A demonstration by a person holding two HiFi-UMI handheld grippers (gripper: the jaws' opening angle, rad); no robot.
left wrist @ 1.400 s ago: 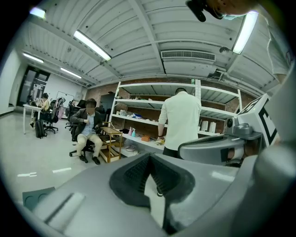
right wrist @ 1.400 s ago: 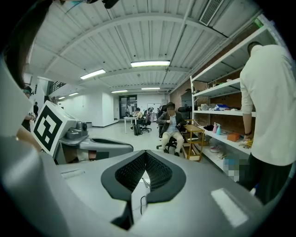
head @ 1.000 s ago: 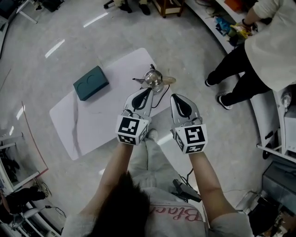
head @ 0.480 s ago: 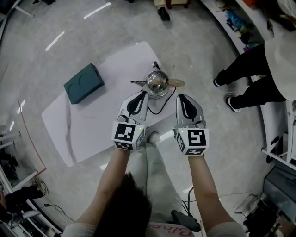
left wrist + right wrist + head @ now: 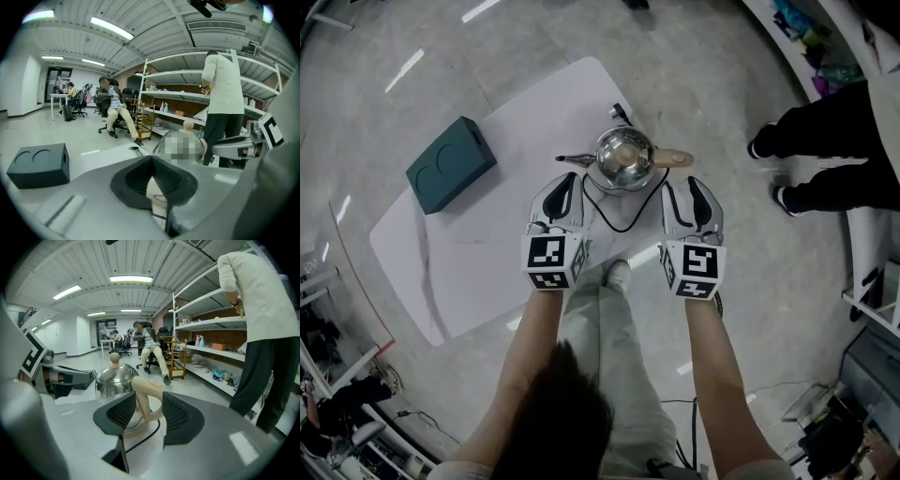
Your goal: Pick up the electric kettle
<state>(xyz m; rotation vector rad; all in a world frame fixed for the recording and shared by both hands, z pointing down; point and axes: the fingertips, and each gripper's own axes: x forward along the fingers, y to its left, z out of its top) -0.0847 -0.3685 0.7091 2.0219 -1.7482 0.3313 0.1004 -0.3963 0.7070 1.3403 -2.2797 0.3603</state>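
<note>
A shiny steel electric kettle (image 5: 623, 157) stands on its base at the near edge of a white table (image 5: 487, 234). Its spout points left and its wooden handle (image 5: 677, 159) points right. My left gripper (image 5: 562, 186) hangs just short of the spout side, its pads meeting at the tip (image 5: 152, 158). Beside the handle is my right gripper (image 5: 686, 190), whose jaws have just been opening. In the right gripper view the handle (image 5: 145, 397) shows through the gap of the right gripper (image 5: 149, 404), with no pad touching it. The kettle body (image 5: 115, 378) stands behind it.
A black cord (image 5: 614, 214) loops from the kettle base toward me between the grippers. A dark teal box (image 5: 450, 164) lies at the table's far left. A person in black trousers (image 5: 825, 141) stands at shelving on the right. My own legs and shoe (image 5: 617, 274) are below the table edge.
Both grippers have come down and now flank the kettle on the left and the right. The right gripper's jaws have gone from shut to open. The left jaws look the same.
</note>
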